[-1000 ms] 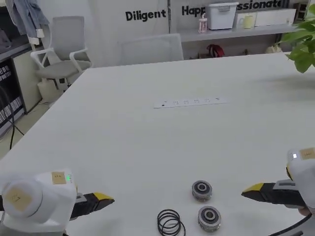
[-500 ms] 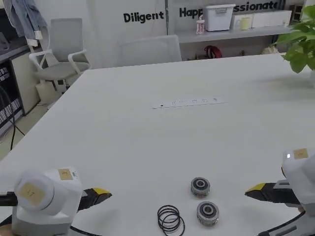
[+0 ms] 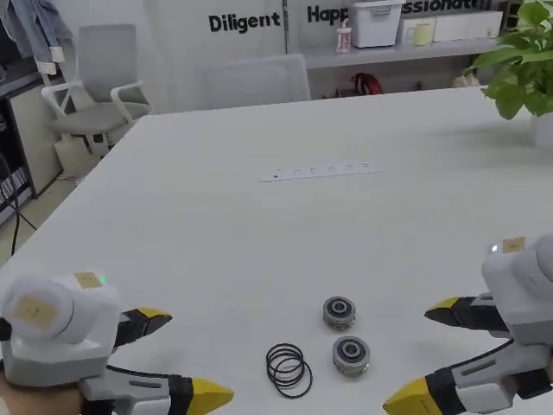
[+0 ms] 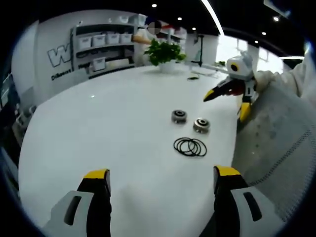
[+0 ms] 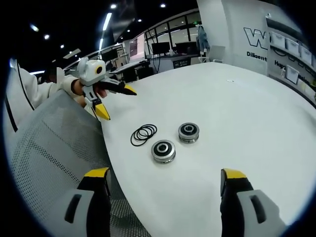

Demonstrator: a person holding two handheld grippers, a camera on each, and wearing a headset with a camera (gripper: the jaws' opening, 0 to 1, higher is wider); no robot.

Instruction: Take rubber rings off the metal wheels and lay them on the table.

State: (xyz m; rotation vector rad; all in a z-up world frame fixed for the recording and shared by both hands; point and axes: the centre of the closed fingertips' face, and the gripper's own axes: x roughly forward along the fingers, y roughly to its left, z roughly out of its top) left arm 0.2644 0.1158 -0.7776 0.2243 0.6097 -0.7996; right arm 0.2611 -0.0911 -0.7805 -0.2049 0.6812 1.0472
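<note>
Two metal wheels lie flat on the white table [image 3: 259, 233], one farther [image 3: 339, 312] and one nearer [image 3: 350, 354]; they appear again as wheel [image 5: 188, 132] and wheel [image 5: 163, 150]. Left of them lies a loose pile of black rubber rings [image 3: 288, 369], also rings [image 4: 190, 146] and rings [image 5: 143, 134]. My left gripper [image 3: 177, 359] is open at the table's near left, well clear of the rings. My right gripper [image 3: 432, 354] is open at the near right, a short way from the wheels. Nothing is between either pair of jaws.
A strip with small sockets [image 3: 320, 170] is set into the middle of the table. A potted plant [image 3: 518, 65] stands at the far right edge. Chairs [image 3: 95, 82] and a shelf with boxes [image 3: 380, 26] are beyond the far edge.
Both grippers' jaws have spread apart from shut to wide open. The head camera has tilted, shifting the whole scene slightly.
</note>
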